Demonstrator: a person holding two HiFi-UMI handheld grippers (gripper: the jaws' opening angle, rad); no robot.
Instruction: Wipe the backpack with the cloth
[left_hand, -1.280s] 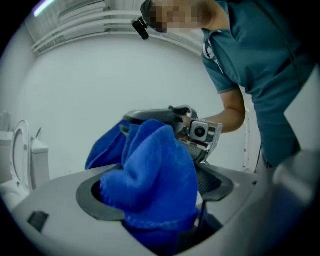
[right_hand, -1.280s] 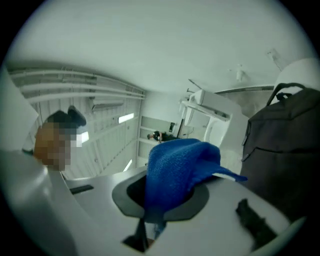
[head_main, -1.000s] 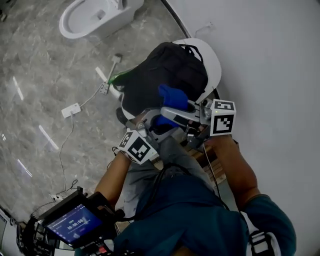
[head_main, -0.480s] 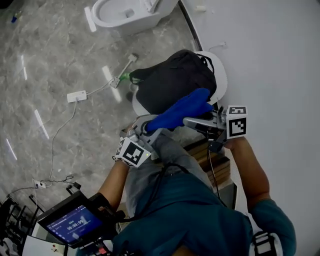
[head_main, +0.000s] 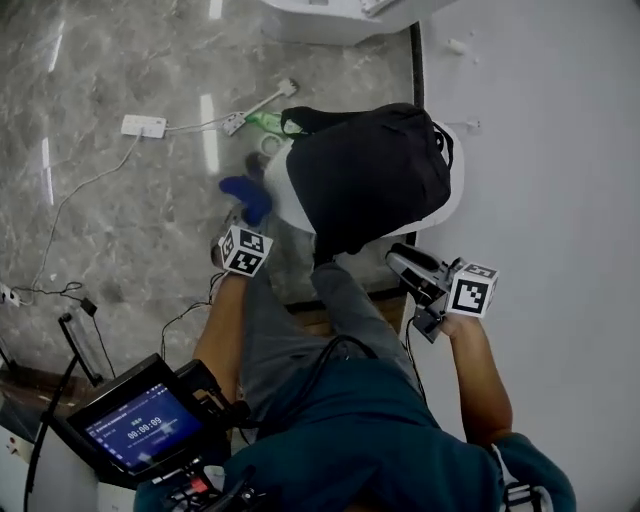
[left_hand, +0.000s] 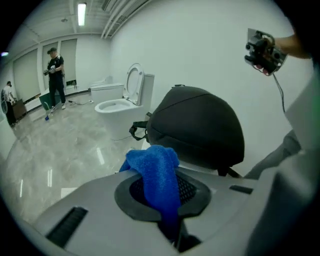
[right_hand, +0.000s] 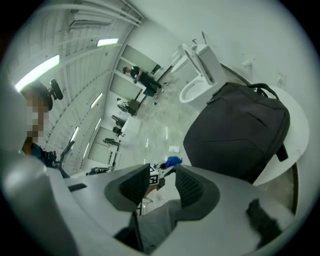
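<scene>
Backpack (head_main: 370, 175), black and soft with a round top, sits on a white round stand (head_main: 452, 185) right next to the plain white wall (head_main: 560, 150). Its black straps hang out at the far end. A fluffy blue cloth (head_main: 247, 195) is just to the left of the stand in the head view, low over the floor. It is near the backpack and does not seem to touch it.

The left gripper (left_hand: 162, 192) holds this cloth. Its jaws have just been closing, and now they pinch the cloth tight, so the blue stuff bunches up above them. The backpack fills the space just past the cloth in the left gripper view.

The right gripper (right_hand: 159, 182) is on the other side, near the wall and the near end of the backpack. Its jaws have just been opening. They stand apart with nothing between them.

The person's legs in grey trousers (head_main: 340, 300) reach toward the stand. The shiny grey stone floor (head_main: 120, 230) spreads out on the left, with a white power strip (head_main: 143, 125) and thin cables on it. A white toilet (left_hand: 117, 105) with its lid up stands farther back
</scene>
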